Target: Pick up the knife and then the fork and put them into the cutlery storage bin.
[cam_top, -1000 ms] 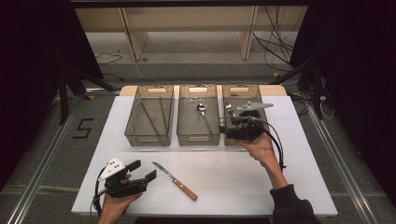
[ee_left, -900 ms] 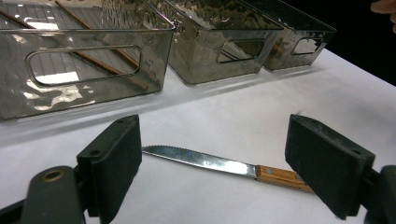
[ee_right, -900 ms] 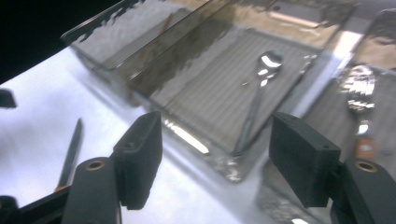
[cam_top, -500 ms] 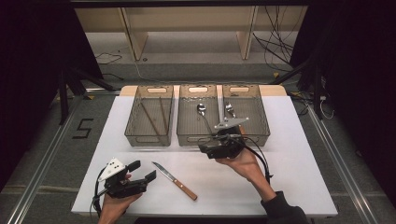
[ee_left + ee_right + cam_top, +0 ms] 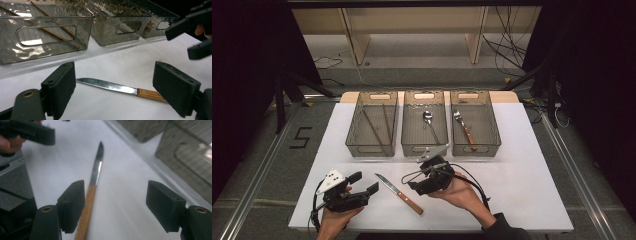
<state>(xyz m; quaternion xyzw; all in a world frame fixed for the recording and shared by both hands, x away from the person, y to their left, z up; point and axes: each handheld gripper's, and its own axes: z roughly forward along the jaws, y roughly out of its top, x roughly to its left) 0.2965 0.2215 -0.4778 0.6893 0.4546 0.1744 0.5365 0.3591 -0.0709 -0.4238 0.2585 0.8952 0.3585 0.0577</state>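
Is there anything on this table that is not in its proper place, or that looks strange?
Only the knife stands out: it lies loose and slanted on the white table, while the chopsticks, spoon and fork each lie in a bin. Nothing looks spilled or damaged.

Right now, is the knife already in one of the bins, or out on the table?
Out. The knife lies flat on the white table, in front of the three bins, between both grippers.

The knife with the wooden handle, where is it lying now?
In the high view the knife lies flat on the white table, near its front edge, between the left gripper and the right gripper, in front of the three bins.
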